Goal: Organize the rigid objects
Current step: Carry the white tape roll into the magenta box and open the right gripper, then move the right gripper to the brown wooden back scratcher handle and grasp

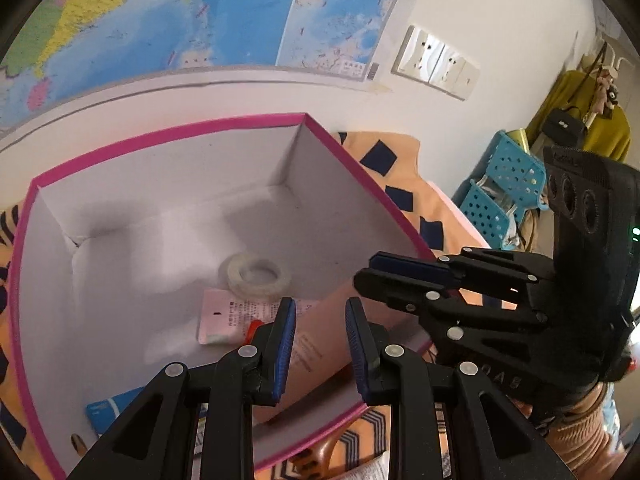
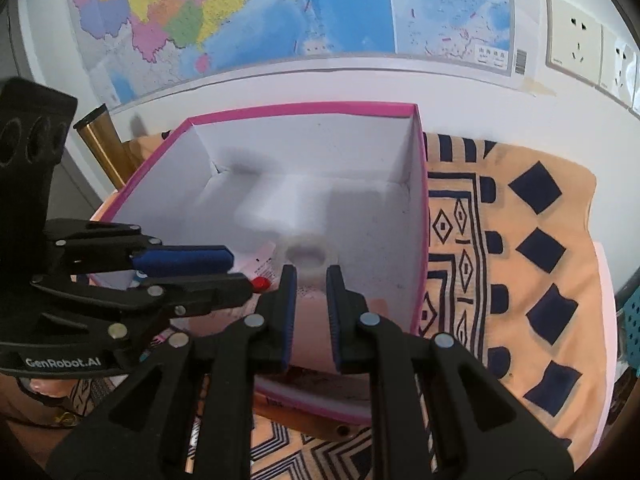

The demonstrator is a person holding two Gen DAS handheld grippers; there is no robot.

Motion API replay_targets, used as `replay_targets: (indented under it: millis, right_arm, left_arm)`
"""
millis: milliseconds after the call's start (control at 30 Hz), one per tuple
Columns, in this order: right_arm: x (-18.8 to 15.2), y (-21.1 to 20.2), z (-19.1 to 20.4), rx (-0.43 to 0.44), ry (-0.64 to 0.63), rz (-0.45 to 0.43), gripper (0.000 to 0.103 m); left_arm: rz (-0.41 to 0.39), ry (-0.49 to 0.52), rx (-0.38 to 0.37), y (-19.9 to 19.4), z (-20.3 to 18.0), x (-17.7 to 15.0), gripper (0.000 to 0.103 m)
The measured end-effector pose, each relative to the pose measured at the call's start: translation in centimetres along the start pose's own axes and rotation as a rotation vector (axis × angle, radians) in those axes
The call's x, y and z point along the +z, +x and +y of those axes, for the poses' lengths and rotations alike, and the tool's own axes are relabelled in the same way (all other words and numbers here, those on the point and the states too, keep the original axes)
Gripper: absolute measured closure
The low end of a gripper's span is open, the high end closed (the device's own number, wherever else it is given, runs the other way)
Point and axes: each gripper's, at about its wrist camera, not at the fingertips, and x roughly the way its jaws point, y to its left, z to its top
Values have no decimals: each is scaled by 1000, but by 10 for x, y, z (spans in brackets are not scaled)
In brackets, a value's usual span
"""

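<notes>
A pink-rimmed white box (image 1: 344,148) (image 2: 416,200) stands on a patterned cloth. Inside lie a white tape roll (image 1: 256,276) (image 2: 308,258), a pale pink tube with a red cap (image 1: 228,316) (image 2: 260,284), a large pink packet (image 1: 320,344) (image 2: 310,320) and a blue item (image 1: 108,412). My left gripper (image 1: 320,344) hovers over the box's near side, jaws apart and empty, with the packet below the gap. My right gripper (image 2: 311,312) is also parted and empty over the packet. Each gripper shows in the other's view, the right one (image 1: 400,276) and the left one (image 2: 236,272).
An orange cloth with dark blue patterns (image 2: 520,260) covers the table to the right of the box. A wall with a map (image 2: 280,20) and sockets (image 2: 576,44) is behind. Blue perforated baskets (image 1: 504,184) stand at the right. A brass post (image 2: 104,140) is left of the box.
</notes>
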Motion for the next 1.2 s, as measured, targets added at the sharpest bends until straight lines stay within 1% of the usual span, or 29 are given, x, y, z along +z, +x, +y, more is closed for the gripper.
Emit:
replay_targets:
  millis: [133, 200, 267, 300, 333, 400, 433, 500, 567, 700, 767, 867, 933, 1000, 1100, 1200]
  right_arm:
    - [-12, -17, -2, 10, 14, -44, 86]
    - [-20, -32, 0, 39, 17, -79, 79]
    - [-32, -50, 1, 67, 15, -121, 76]
    - [-35, -56, 1, 78, 15, -131, 74]
    - [-42, -63, 2, 94, 15, -147, 73]
    - [-54, -71, 3, 127, 25, -157, 63]
    - [-60, -72, 3, 132, 33, -157, 63]
    - [-73, -69, 0, 138, 51, -135, 62]
    - [-84, -61, -6, 132, 84, -104, 62]
    - [-104, -39, -23, 120, 176, -42, 62]
    - [-109, -31, -30, 120, 209, -25, 62]
    - [-115, -19, -35, 111, 236, -2, 54]
    - [-116, -13, -37, 107, 240, 8, 54]
    - [-118, -9, -37, 110, 243, 14, 54]
    - [-119, -4, -36, 116, 244, 23, 54]
    - [-121, -1, -34, 117, 242, 27, 54]
  left_arm:
    - [-69, 25, 25, -27, 4, -16, 76]
    - [-109, 40, 18, -45, 5, -28, 73]
    - [-142, 55, 5, -60, 5, -39, 71]
    - [-156, 61, 3, -66, 5, -44, 67]
    - [-166, 65, 6, -71, 4, -50, 64]
    - [-173, 66, 6, -78, 5, -63, 62]
    - [-170, 60, 4, -79, 6, -69, 61]
    - [-151, 49, 5, -78, 10, -82, 61]
    - [-114, 32, 0, -71, 15, -94, 61]
    - [-37, 1, -10, -47, 18, -110, 61]
    - [2, -16, -14, -35, 19, -116, 61]
    - [53, -38, -18, -18, 17, -117, 61]
    - [84, -47, -1, -7, 13, -117, 61]
    - [113, -56, -5, 2, 12, -117, 61]
    - [156, -56, 23, 15, 11, -116, 61]
    - [171, -52, 18, 21, 8, -116, 61]
